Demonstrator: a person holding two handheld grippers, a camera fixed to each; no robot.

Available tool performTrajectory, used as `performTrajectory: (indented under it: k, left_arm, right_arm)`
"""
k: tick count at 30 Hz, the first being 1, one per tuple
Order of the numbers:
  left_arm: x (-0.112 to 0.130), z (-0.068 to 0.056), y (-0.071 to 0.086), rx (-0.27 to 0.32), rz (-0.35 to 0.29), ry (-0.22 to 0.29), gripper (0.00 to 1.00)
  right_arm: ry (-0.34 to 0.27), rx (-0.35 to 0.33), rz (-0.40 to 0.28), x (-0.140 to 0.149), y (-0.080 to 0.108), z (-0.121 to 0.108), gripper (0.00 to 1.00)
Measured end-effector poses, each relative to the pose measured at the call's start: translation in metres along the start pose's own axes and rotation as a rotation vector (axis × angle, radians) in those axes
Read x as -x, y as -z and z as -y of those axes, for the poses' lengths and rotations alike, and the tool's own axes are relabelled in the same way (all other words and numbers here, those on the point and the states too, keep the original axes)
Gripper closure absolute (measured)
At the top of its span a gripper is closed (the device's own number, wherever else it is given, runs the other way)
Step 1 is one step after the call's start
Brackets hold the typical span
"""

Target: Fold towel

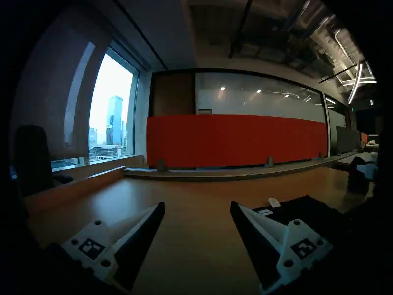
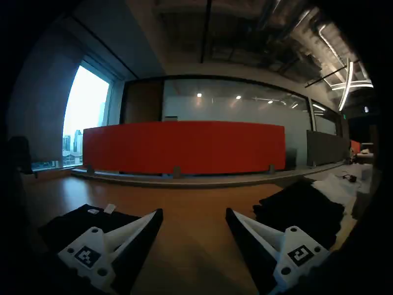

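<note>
We hold the left gripper [image 1: 196, 204] and the right gripper [image 2: 193, 211] wide open above the wooden desk [image 1: 196, 246], with nothing in either. The black towel [image 2: 83, 219] lies flat between them. A stack of black cloths [image 2: 304, 206] sits further right.

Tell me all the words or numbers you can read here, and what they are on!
Nothing here can be read as words or numbers.
Too small to read: white tags on the black towel.
Too small to read: white sign on the glass wall.
No letters, just black-and-white patterns: square markers on the left gripper and right gripper.
</note>
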State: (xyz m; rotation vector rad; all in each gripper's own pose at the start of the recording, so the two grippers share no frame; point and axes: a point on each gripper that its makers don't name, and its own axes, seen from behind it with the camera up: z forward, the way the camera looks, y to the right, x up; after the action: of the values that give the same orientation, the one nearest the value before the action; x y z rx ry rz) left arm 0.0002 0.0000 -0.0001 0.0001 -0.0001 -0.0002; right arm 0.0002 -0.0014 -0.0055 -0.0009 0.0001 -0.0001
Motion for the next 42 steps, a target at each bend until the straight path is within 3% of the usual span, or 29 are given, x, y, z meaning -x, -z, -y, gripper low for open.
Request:
performTrajectory:
  k: [8,15,22,35,42]
  left_arm:
    - [0.001,0.001,0.001,-0.007,0.005,0.001,0.01]
    - [-0.003,0.01,-0.001,-0.034,0.031,-0.027,0.01]
    - [-0.043,0.008,-0.001,-0.022,0.012,-0.013,0.01]
    - [-0.147,0.003,0.002,0.001,-0.012,0.009,0.01]
    - [-0.17,0.001,0.003,0.009,0.002,0.003,0.01]
  right_arm:
    - [0.0,0.014,-0.002,0.0,-0.001,-0.003,0.01]
    - [-0.007,0.031,0.012,-0.009,0.001,-0.007,0.01]
    - [-0.003,0.038,0.003,-0.048,0.003,-0.005,0.01]
    - [0.022,0.026,0.01,-0.142,0.012,0.008,0.01]
    - [0.035,0.023,0.018,-0.17,0.018,0.012,0.01]
